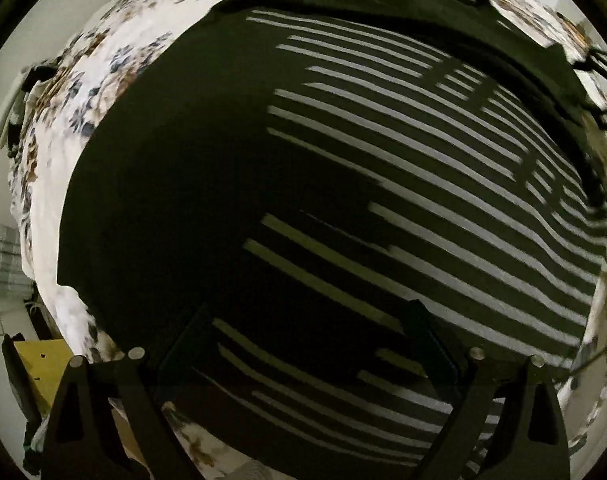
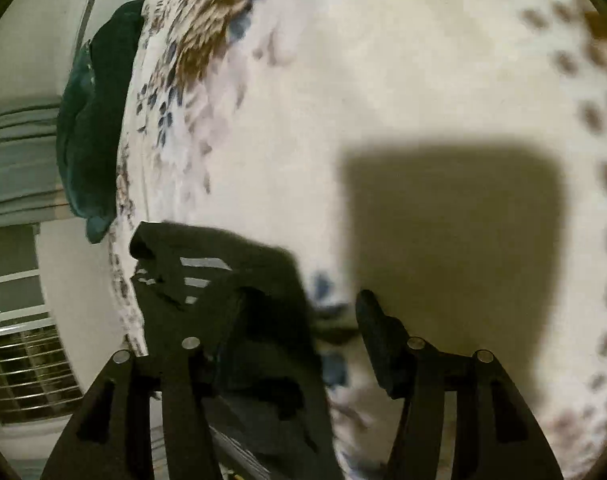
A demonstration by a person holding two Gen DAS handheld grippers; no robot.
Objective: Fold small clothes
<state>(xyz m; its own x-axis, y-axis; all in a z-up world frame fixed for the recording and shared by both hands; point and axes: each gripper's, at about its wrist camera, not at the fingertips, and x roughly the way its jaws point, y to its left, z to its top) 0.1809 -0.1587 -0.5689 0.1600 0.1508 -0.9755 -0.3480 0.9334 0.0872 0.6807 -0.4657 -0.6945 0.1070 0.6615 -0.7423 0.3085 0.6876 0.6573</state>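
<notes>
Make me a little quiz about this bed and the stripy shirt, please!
1. True or false: the left tool is open above the black striped shirt.
2. What pattern does the bedsheet have? A) checks B) flowers and leaves C) stars
3. Fill in: the dark green cloth lies at the bedsheet's ____ side in the right wrist view.

Key
1. True: its fingers are spread wide and nothing is held between them.
2. B
3. left; the right tool is open too, with a corner of the shirt beside one finger.
</notes>
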